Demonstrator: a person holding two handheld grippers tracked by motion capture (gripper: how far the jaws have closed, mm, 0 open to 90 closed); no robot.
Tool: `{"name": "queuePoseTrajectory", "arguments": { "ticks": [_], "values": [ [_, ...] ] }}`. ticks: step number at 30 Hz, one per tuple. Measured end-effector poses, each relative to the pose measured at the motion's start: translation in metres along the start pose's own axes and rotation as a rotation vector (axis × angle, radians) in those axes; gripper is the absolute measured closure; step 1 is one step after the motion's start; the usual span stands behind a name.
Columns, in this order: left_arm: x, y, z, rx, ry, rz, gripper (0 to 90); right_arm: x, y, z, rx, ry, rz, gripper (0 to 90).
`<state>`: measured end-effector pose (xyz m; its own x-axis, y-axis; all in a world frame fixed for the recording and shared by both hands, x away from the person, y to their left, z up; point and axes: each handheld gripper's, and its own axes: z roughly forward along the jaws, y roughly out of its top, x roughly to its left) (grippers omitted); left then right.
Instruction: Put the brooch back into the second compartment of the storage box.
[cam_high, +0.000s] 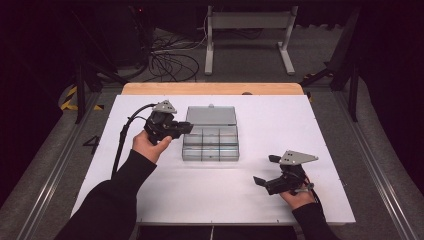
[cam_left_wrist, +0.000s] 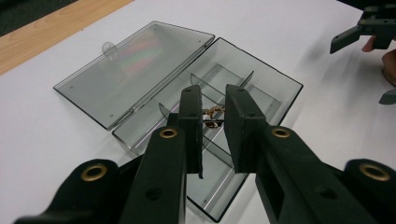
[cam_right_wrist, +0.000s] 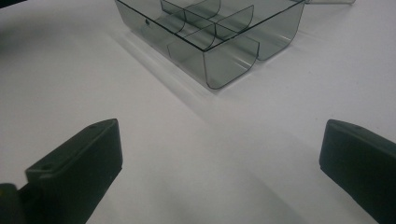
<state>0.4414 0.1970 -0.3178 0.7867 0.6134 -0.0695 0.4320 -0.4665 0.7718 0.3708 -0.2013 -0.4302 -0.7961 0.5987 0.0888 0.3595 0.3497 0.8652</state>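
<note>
A clear smoky plastic box (cam_high: 210, 156) with several divided compartments lies in the middle of the white table, its hinged lid (cam_high: 211, 116) folded flat behind it. My left gripper (cam_high: 187, 129) hovers at the box's left side, over its compartments. In the left gripper view the box (cam_left_wrist: 275, 93) and lid (cam_left_wrist: 135, 65) lie below, and the left gripper (cam_left_wrist: 214, 100) is shut on a small gold-coloured metal part (cam_left_wrist: 214, 117). My right gripper (cam_high: 265, 170) rests near the front right, open, pointing toward the box (cam_right_wrist: 229, 60). Nothing is between the right gripper's (cam_right_wrist: 219, 140) jaws.
A white sheet (cam_high: 300, 130) covers the table, and a wooden strip (cam_high: 210, 88) shows along its far edge. Beyond it, cables (cam_high: 170, 62) and a metal stand (cam_high: 247, 22) sit on the floor. Bare surface lies to the right of and in front of the box.
</note>
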Motion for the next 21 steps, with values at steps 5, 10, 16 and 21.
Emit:
{"name": "queuePoseTrajectory", "arguments": {
  "ticks": [5,10,16,21],
  "values": [
    [0.001,0.003,0.007,0.007,-0.002,-0.001,77.5,0.000,0.000,0.000,0.000,0.001,-0.001,0.0],
    [0.000,0.007,0.013,0.008,-0.002,0.005,77.5,0.000,0.000,0.000,0.001,0.002,-0.001,0.0],
    [-0.001,0.008,0.022,0.006,0.017,0.017,77.3,0.000,0.000,0.000,0.000,0.004,-0.001,0.0],
    [-0.001,0.007,0.033,0.012,0.021,0.027,77.3,0.000,0.000,0.000,0.001,0.005,-0.001,0.0]
  ]
}}
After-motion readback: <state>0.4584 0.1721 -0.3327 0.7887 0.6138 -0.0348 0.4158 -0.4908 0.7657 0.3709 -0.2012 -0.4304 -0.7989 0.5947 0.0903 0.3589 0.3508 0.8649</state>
